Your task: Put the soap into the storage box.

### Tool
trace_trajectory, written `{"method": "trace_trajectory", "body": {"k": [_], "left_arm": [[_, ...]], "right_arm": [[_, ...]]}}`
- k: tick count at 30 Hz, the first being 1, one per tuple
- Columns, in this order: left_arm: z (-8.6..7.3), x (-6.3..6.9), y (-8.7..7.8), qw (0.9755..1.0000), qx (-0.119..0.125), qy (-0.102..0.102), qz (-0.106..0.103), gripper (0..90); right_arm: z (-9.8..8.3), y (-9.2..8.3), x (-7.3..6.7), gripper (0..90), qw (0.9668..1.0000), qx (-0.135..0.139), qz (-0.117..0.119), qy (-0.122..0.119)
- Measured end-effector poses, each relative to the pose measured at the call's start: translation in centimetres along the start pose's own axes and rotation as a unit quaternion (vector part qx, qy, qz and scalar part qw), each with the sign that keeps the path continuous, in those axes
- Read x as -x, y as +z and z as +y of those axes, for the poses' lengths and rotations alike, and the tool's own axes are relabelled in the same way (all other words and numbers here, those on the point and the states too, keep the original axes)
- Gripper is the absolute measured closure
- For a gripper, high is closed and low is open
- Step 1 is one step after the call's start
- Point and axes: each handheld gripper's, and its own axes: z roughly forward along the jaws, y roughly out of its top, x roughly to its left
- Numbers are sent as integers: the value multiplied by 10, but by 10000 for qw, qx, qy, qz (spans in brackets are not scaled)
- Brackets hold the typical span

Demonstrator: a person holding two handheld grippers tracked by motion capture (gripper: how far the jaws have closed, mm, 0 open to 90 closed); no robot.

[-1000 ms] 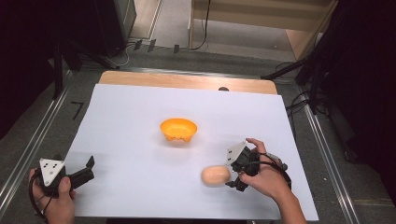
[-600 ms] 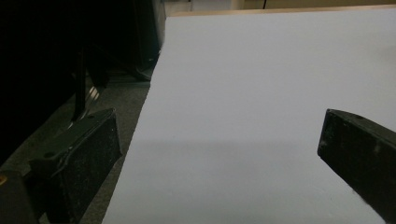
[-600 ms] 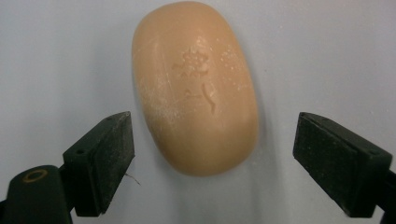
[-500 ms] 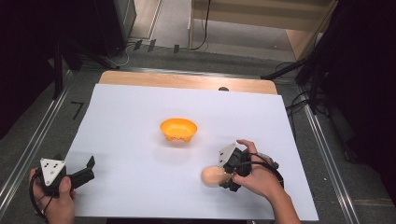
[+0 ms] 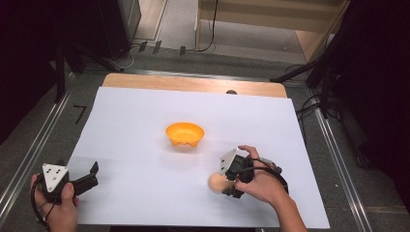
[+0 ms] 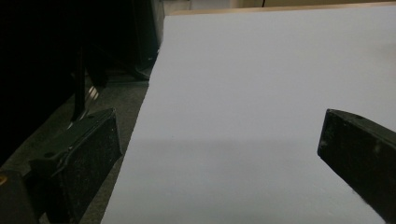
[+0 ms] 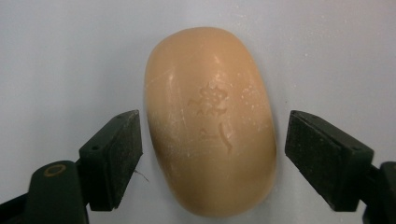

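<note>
Black, rough-faced jaws of the right gripper (image 7: 212,154) stand spread on either side of a smooth, oval, peach-coloured bar of soap (image 7: 210,119) that lies flat on the white paper sheet (image 7: 56,51); in the right gripper view the left jaw sits just beside the bar's edge, the right jaw a little apart from it, and neither visibly presses the soap. An embossed mark shows on the bar's upper face. Seen from the high view, the right gripper (image 5: 227,181), carrying a grey three-cornered plate and held in the person's right hand (image 5: 258,181), points leftward over the soap (image 5: 216,181), which rests near the front right part of the sheet (image 5: 145,121). Beyond it, toward the middle of the sheet and well apart from the soap, stands a small orange plastic bowl (image 5: 184,134). At the front left corner, the left gripper (image 5: 92,175), held in the left hand (image 5: 60,210), has its jaws spread with nothing between them; the left gripper view places one jaw over the dark floor beside the sheet and the other over the paper (image 6: 261,93). A wooden tabletop edge (image 5: 193,84) shows behind the sheet.
</note>
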Motion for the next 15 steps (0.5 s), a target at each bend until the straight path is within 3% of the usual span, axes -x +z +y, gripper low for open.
{"method": "trace_trajectory", "body": {"k": [8, 15], "left_arm": [[0, 0, 0, 10000, -9, 17, -9, 0], [0, 0, 0, 10000, -10, 16, -15, 0]], "right_arm": [[4, 6, 0, 274, 9998, -167, 93, -76], [6, 8, -1, 296, 9997, -212, 28, -111]]}}
